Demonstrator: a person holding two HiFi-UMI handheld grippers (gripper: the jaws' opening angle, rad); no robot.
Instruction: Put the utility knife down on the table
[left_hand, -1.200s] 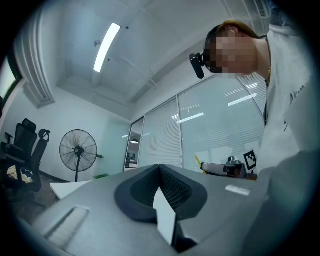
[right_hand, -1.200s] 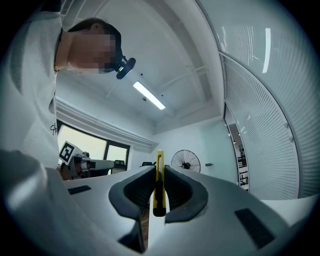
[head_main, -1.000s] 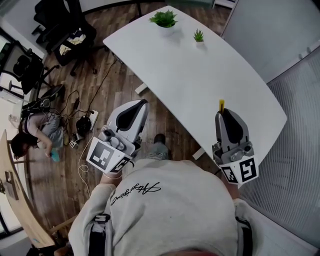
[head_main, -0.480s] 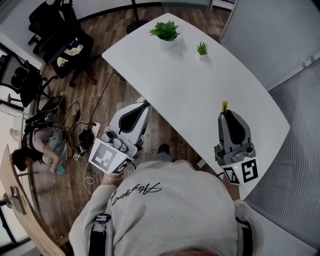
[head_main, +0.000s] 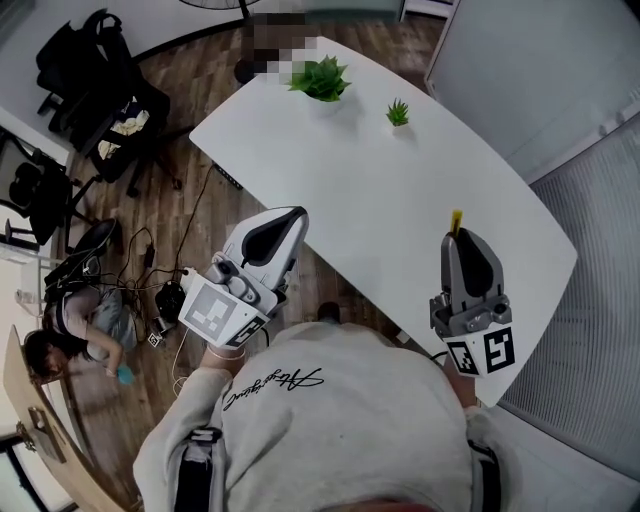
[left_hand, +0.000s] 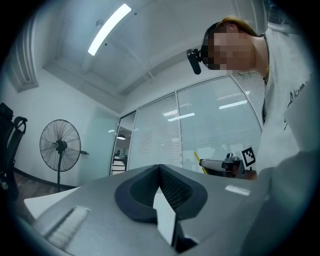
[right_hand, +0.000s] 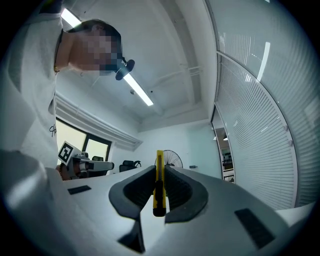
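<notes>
Head view: vs 1 s ago, left gripper (head_main: 293, 214) now over table (head_main: 400, 180) edge, jaws together, empty. Right gripper (head_main: 457, 236) clamps knife (head_main: 456, 220) above table. 2 plants (head_main: 320, 78), 1 knife.

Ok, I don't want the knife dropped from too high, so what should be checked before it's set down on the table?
1. Knife clamped in the right hand-held gripper: ok.
2. Bare table under the knife: ok.
3. Large plant and small plant well away at the far end: ok.
4. Left hand-held gripper shut, empty, away from the knife: ok.
5. Blade retracted: cannot tell.
6. Knife close to the table: cannot tell.
</notes>
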